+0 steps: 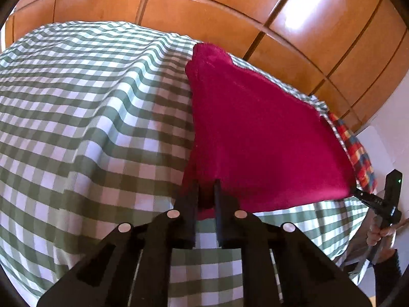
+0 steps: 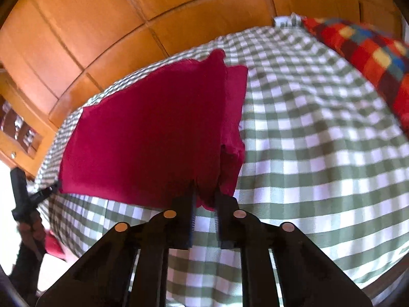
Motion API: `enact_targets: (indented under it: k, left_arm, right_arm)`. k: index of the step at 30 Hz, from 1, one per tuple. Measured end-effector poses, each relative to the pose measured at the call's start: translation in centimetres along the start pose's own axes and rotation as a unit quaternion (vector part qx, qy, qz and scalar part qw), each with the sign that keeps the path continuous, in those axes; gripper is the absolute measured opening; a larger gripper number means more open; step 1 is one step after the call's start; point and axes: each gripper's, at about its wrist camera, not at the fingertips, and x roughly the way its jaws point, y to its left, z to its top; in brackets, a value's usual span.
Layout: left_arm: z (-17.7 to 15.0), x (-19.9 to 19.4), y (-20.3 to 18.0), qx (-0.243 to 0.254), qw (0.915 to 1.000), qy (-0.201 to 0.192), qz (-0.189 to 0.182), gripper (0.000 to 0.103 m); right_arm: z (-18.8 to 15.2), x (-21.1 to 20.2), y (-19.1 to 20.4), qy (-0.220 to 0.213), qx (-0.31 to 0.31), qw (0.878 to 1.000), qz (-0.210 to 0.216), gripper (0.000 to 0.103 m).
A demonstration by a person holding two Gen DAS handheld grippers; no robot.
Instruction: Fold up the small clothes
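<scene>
A magenta garment [image 1: 255, 138] lies spread over a green-and-white checked cloth [image 1: 89, 128]. My left gripper [image 1: 207, 192] is shut on its near left corner. The right gripper shows at the far right of the left wrist view [image 1: 358, 192], pinching the garment's other near corner. In the right wrist view the same garment [image 2: 153, 133] hangs stretched, with a folded layer along its right side. My right gripper [image 2: 205, 197] is shut on its near right corner. The left gripper [image 2: 55, 188] holds the far left corner there.
Orange wooden cabinet panels [image 1: 204, 7] stand behind the checked surface. A multicoloured checked fabric [image 2: 370, 58] lies at the right side of the surface; it also shows in the left wrist view [image 1: 358, 153]. A person's hand [image 1: 381, 232] holds the right gripper.
</scene>
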Motion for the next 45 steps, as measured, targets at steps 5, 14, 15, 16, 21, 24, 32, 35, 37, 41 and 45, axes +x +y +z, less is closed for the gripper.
enact_targets:
  k: [5, 14, 15, 16, 21, 24, 32, 35, 37, 41, 45]
  left_arm:
    - [-1.2, -1.5, 0.6, 0.012, 0.9997, 0.021, -0.008, 0.007]
    - [-2.9, -3.2, -0.2, 0.009, 0.9995, 0.014, 0.026, 0.019]
    - [-2.4, -3.4, -0.1, 0.004, 0.9996, 0.006, 0.028, 0.024]
    - [-1.9, -3.7, 0.0, 0.000, 0.9993, -0.008, 0.038, 0.027]
    - [0.5, -3.8, -0.3, 0.011, 0.9939, -0.048, 0.099, 0.038]
    - [2.2, -3.1, -0.9, 0.019, 0.9889, -0.060, 0.134, 0.044]
    - [4.4, -2.2, -3.3, 0.052, 0.9818, -0.084, 0.162, 0.054]
    - [4.7, -1.8, -3.9, 0.065, 0.9808, -0.080, 0.165, 0.054]
    - [4.8, -1.4, -4.1, 0.070, 0.9805, -0.077, 0.167, 0.054]
    - [5.2, -0.7, -4.2, 0.074, 0.9805, -0.070, 0.168, 0.054]
    - [5.4, 0.0, -4.1, 0.074, 0.9806, -0.065, 0.169, 0.054]
  right_arm:
    - [-1.3, -1.3, -0.2, 0.010, -0.016, 1.000, -0.020, 0.009]
    - [-3.5, -1.0, -0.8, 0.034, -0.004, 0.999, -0.025, 0.010]
    - [-3.3, -1.2, -0.6, 0.031, -0.006, 0.999, -0.026, 0.013]
    - [-2.8, -1.4, -0.5, 0.026, -0.004, 0.999, -0.025, 0.023]
    - [-0.6, -2.6, 0.3, -0.031, -0.004, 0.998, -0.062, 0.058]
    - [1.0, -1.6, 1.8, -0.041, -0.013, 0.997, -0.063, 0.058]
    - [5.1, 3.1, 6.2, -0.043, -0.060, 0.995, -0.060, 0.065]
    - [6.3, 4.3, 6.3, -0.047, -0.055, 0.996, -0.060, 0.065]
    - [7.0, 5.1, 6.1, -0.049, -0.048, 0.995, -0.069, 0.065]
    - [7.6, 7.0, 4.6, -0.039, -0.032, 0.994, -0.098, 0.065]
    - [7.0, 8.7, 3.1, -0.032, -0.028, 0.993, -0.109, 0.065]
